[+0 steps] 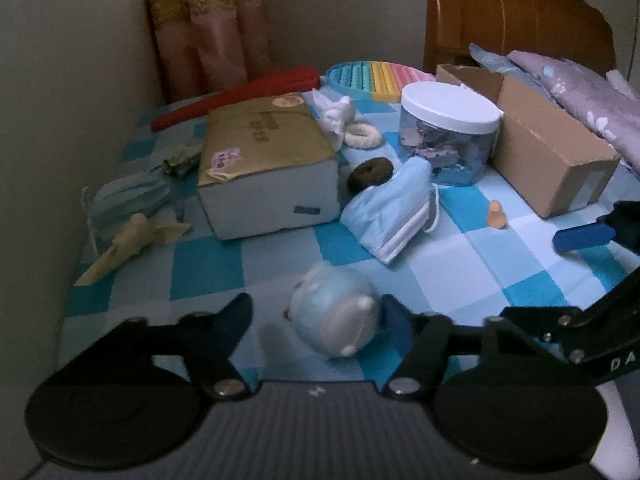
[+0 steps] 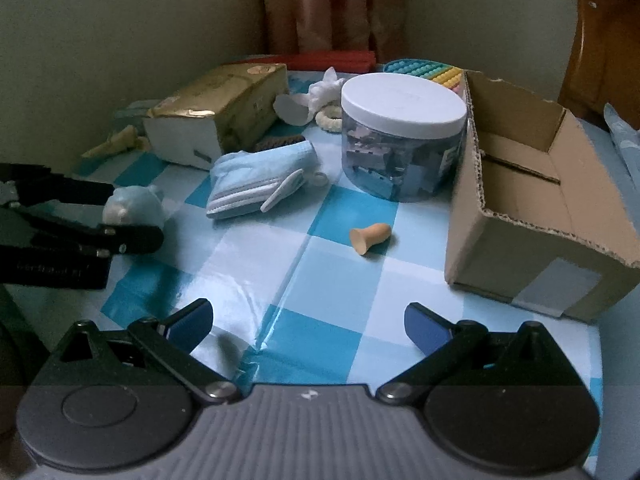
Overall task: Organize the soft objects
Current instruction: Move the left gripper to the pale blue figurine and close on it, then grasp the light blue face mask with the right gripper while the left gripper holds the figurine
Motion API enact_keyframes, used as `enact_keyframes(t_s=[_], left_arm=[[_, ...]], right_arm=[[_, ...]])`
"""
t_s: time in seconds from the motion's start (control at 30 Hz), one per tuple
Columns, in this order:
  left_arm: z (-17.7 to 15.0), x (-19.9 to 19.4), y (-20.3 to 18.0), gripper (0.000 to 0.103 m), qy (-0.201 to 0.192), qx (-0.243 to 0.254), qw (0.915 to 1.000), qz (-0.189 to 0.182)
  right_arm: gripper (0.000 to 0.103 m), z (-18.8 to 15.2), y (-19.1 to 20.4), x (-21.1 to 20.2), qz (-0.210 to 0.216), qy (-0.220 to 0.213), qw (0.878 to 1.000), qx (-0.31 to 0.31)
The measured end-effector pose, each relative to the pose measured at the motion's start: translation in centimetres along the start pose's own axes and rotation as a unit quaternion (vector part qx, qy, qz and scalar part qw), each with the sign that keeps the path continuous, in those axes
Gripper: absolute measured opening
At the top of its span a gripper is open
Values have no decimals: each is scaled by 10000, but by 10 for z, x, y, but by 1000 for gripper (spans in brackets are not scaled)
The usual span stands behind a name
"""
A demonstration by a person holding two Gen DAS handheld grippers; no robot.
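A pale blue plush toy (image 1: 335,312) lies on the checked tablecloth between the fingers of my left gripper (image 1: 318,312). The jaws are wide and do not squeeze it. It also shows in the right wrist view (image 2: 134,206) with the left gripper (image 2: 132,216) around it. My right gripper (image 2: 308,324) is open and empty above the cloth. A stack of blue face masks (image 1: 394,210) (image 2: 260,184) lies mid-table. A brown hair tie (image 1: 370,174), a white scrunchie (image 1: 362,134), white cloth (image 1: 336,114) and a peach squishy piece (image 2: 370,236) lie around it.
An open cardboard box (image 2: 532,200) stands at right, beside a white-lidded clear jar (image 2: 402,136). A wrapped parcel (image 1: 264,160) sits at left-centre. A red folder (image 1: 236,96) and a rainbow pop toy (image 1: 376,76) lie behind. A wall is at left, a wooden chair (image 1: 512,16) behind.
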State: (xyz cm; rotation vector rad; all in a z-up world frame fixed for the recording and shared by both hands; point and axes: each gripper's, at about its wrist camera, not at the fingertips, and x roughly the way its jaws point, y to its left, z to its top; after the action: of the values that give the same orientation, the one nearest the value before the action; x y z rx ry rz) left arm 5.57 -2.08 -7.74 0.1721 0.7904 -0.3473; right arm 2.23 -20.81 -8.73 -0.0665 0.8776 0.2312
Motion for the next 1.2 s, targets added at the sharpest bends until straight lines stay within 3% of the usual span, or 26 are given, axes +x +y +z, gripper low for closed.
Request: enact_keyframes(t_s=[0.1, 0.2, 0.53, 0.8, 1.2], left_arm=[[0, -1, -2, 60, -36, 5, 10000, -62], [0, 1, 0, 48, -23, -62, 9999, -129], [-8, -7, 24, 46, 41, -402, 9989, 257], [-15, -13, 37, 46, 76, -542, 9976, 435], [-15, -11, 41, 46, 72, -616, 9973, 391]], right_arm=[[103, 2, 2, -1, 52, -27, 9999, -84], [103, 6, 7, -1, 68, -49, 9997, -207], [103, 20, 24, 11, 6, -27, 9985, -538], [103, 50, 44, 32, -77, -118, 9963, -843], [103, 82, 56, 71, -267, -163, 9920, -1226]])
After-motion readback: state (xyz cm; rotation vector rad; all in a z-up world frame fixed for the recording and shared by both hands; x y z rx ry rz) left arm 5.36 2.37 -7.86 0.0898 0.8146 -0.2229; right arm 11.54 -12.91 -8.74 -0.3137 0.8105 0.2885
